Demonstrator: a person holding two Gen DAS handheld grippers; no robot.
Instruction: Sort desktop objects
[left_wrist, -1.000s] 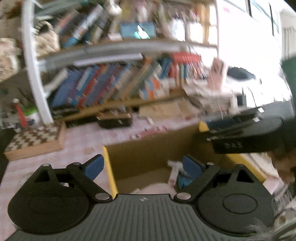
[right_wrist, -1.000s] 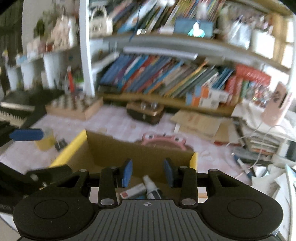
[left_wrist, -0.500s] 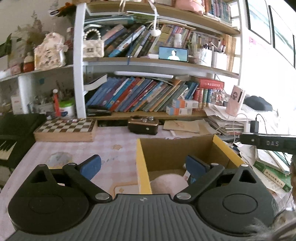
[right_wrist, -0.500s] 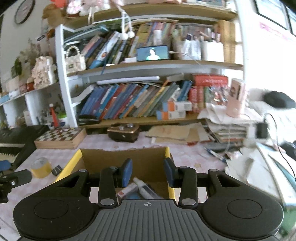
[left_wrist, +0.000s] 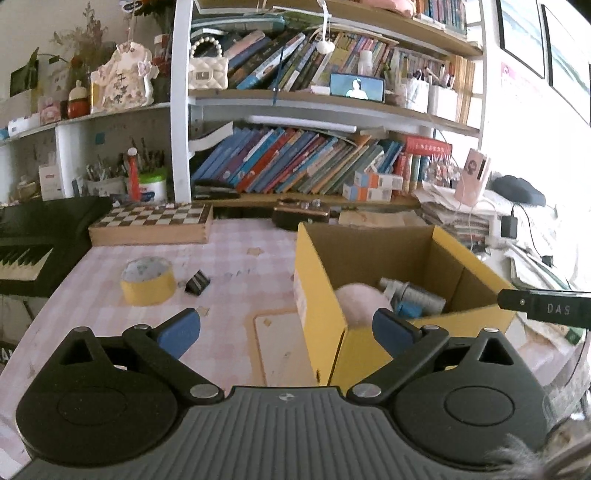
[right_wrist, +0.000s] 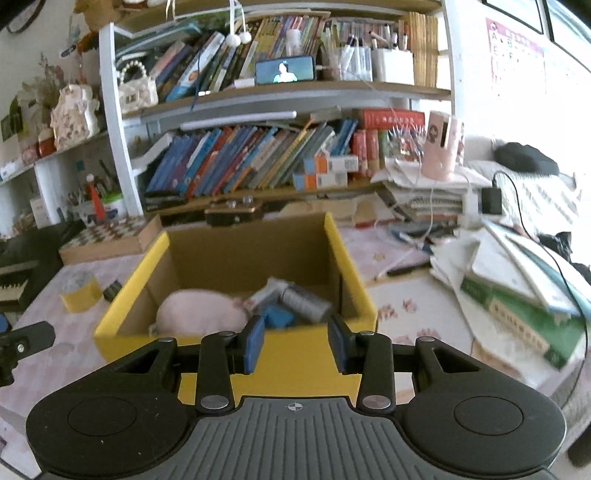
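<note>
Left wrist: one box (left_wrist: 373, 258), one tape roll (left_wrist: 147, 282).

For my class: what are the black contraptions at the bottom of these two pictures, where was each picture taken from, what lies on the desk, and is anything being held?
Each black contraption is a hand-held gripper with two blue-padded jaws; a person holds one in each hand, and a fisheye camera on each looks forward along them. One picture comes from the left gripper, the other from the right gripper. The left jaws stand wide apart and empty. The right jaws stand close together with a gap, and nothing is between them either. On the pink checked desk sits a yellow cardboard box that holds a pink plush toy and some small bottles. Left of the box lie a roll of yellow tape and a black binder clip; behind them is a chessboard box.
</note>
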